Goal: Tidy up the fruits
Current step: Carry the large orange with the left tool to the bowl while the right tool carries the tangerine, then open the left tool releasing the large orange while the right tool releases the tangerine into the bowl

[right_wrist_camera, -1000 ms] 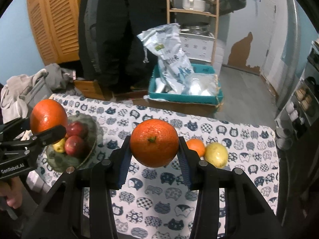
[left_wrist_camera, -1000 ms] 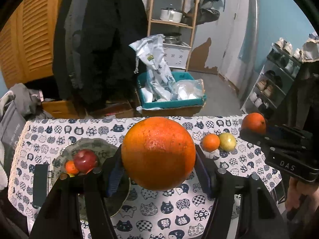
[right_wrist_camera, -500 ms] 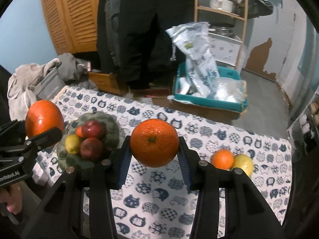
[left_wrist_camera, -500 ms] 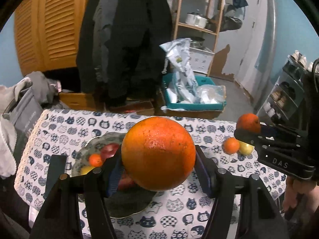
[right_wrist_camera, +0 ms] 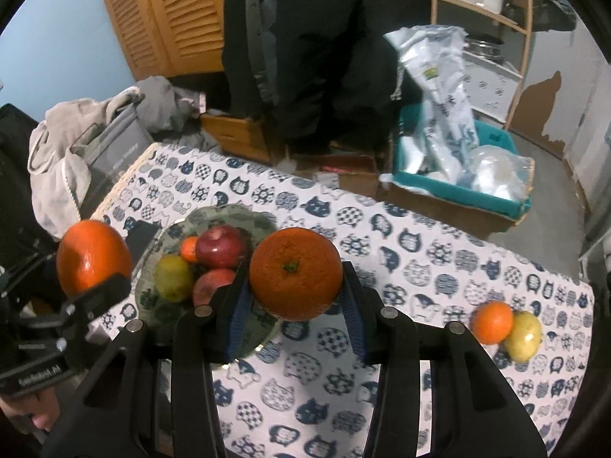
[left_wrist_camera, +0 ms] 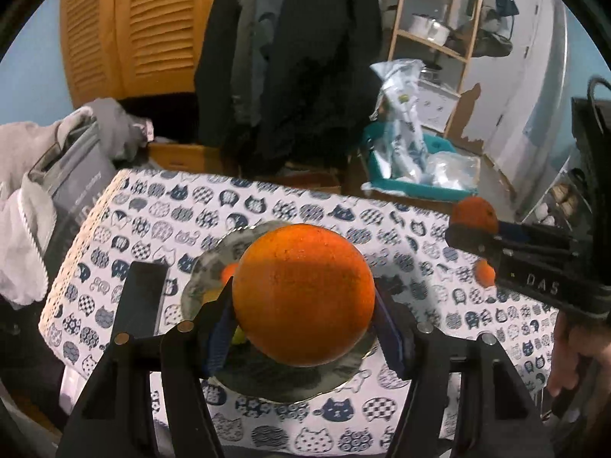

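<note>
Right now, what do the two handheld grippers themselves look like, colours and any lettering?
Both are black plastic frames with silver screws and blue finger pads. The left gripper carries pale lettering on its side, too blurred to read; the right gripper is marked "DAS" on its side.

In the left wrist view, the large orange (left_wrist_camera: 303, 294) held in the left tool (left_wrist_camera: 303, 305) covers most of the green plate (left_wrist_camera: 214, 263). Of the fruit on that plate only a sliver of a small orange fruit (left_wrist_camera: 228, 271) and a yellow-green edge (left_wrist_camera: 238, 336) show beside the large orange. To the right of the plate, the right tool (left_wrist_camera: 473, 229) hides most of a mandarin (left_wrist_camera: 484, 273) on the tabletop (left_wrist_camera: 267, 206). In the right wrist view, the right tool's orange (right_wrist_camera: 296, 274) and fingers (right_wrist_camera: 238, 305) cover the near right part of the plate (right_wrist_camera: 229, 213) and part of the lower red apple (right_wrist_camera: 212, 286). The dark flat object (right_wrist_camera: 139, 236) left of the plate is half hidden by the left tool's orange (right_wrist_camera: 93, 261). The lettering on the left tool's body is too blurred to read.
</note>
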`<state>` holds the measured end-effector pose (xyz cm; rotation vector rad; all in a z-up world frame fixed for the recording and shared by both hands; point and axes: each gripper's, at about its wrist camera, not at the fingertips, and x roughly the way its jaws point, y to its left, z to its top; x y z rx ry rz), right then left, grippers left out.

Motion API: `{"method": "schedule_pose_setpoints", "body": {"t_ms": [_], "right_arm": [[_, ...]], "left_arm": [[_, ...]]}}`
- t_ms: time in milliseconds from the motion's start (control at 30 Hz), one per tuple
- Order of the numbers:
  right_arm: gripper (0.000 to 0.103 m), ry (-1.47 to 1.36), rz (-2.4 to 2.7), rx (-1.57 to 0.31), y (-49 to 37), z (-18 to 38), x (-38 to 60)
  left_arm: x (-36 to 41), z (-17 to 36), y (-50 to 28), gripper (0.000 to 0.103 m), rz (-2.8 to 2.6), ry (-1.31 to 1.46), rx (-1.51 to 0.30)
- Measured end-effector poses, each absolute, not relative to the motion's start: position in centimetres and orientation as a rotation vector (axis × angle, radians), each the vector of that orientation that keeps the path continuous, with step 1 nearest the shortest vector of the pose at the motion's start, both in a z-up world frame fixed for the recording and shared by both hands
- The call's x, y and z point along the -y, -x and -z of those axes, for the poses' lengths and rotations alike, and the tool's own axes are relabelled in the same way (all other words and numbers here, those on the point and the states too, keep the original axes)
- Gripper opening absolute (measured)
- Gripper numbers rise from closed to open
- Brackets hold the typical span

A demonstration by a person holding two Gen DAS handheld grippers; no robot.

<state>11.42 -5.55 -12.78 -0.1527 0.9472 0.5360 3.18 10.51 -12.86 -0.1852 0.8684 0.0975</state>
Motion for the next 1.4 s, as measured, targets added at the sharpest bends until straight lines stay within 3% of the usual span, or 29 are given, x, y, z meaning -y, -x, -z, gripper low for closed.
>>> {"method": "schedule_pose_setpoints", "body": {"t_ms": [533, 1400], "right_arm": [[0.043, 0.179, -0.555, -1.098, -13.5, 19.8, 0.7], [0.043, 0.19, -0.558, -1.174, -14.7, 23.3, -0.2]], "left_arm": [[-14.1, 21.0, -3.5, 0.067, -0.153, 0.268, -1.055], [-12.0, 27.1, -4.6, 0.067, -0.107, 0.26, -1.276]]}}
